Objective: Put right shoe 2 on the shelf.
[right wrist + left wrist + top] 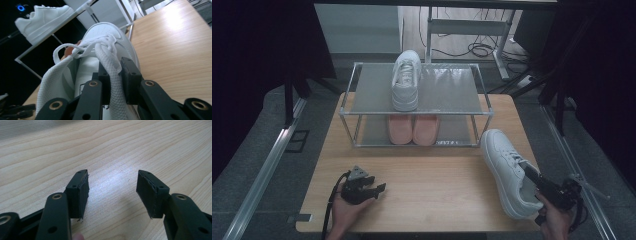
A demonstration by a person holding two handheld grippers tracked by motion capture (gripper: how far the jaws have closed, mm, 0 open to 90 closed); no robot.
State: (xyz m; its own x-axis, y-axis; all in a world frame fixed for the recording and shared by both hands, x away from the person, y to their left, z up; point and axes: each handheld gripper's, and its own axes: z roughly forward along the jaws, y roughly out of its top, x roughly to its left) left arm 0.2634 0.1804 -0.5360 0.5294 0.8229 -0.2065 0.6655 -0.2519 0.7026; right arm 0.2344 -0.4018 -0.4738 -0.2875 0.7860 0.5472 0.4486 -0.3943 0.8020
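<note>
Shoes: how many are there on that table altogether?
4: one white shoe on the rack's top shelf, two pink shoes on its lower shelf, one white sneaker on the table, held by the right claw.

The white sneaker (507, 172) is a low lace-up with a perforated toe and loose white laces. It sits sole-down near the table's (437, 195) right edge, toe pointing toward the far side and heel close to the near right corner, its collar wall pinched.

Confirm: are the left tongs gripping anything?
No: in the left gripper view the left tongs stand open, with bare light wooden table between the pads.
</note>
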